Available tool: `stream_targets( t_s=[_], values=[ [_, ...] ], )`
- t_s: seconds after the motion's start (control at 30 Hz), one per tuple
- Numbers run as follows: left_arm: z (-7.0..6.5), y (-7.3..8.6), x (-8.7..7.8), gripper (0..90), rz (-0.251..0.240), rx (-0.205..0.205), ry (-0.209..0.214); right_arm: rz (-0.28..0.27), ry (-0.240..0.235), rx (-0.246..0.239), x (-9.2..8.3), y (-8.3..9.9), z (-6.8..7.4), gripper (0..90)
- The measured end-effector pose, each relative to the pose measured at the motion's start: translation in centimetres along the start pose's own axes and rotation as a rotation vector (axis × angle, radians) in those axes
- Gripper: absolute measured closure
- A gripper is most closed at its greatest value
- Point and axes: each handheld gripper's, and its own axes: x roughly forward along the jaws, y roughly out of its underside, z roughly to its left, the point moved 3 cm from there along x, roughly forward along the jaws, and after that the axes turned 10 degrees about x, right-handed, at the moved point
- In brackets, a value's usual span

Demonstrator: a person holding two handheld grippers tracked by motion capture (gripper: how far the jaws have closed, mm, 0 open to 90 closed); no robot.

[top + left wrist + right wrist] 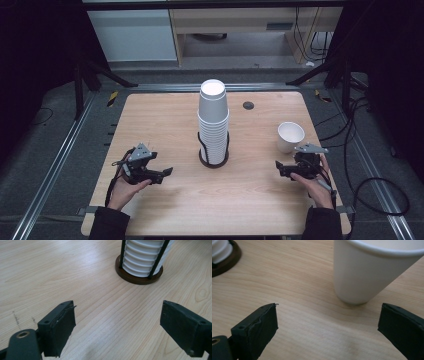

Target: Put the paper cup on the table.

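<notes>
Overhead, we look down on a pale wooden table (165,210). At its centre a tall stack of white paper cups (213,122), nested upside down, stands in a dark round holder (214,161) with thin upright rods. A single white cup (290,136) stands upright and alone near the right edge, mouth up. We hold the left gripper (168,171) low over the table to the left of the stack and well apart from it. The right gripper (278,165) sits just in front of the single cup, near it but not touching.

From the left gripper view, we see its two black jaws spread wide with bare wood between them. The holder's brown base (139,280) and the lowest ribbed cups (145,257) lie ahead, towards the upper right.

From the right gripper view, we see those jaws also spread wide and holding nothing. The single cup (372,272) stands close ahead, slightly right of centre, and the rim of the holder (227,261) peeks in at the top left.

We judge the single cup to be the thing to grasp. It is light and thin-walled, so a jaw nudging it off-centre could tip or slide it towards the table edge, and closing too hard could crush its side.
</notes>
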Motion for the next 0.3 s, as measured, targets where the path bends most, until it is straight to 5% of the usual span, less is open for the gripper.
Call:
stream_targets(
  t_s=[0.17,0.3],
  values=[
    [0.5,0.5,0.4,12.6,0.039,-0.010,-0.066,-0.042,-0.025,-0.022,-1.3,1.0,0.7,2.4],
    [1.3,1.6,1.2,13.5,0.134,-0.013,-0.141,-0.043,-0.030,-0.035,-1.8,1.9,1.1,2.1]
  ],
)
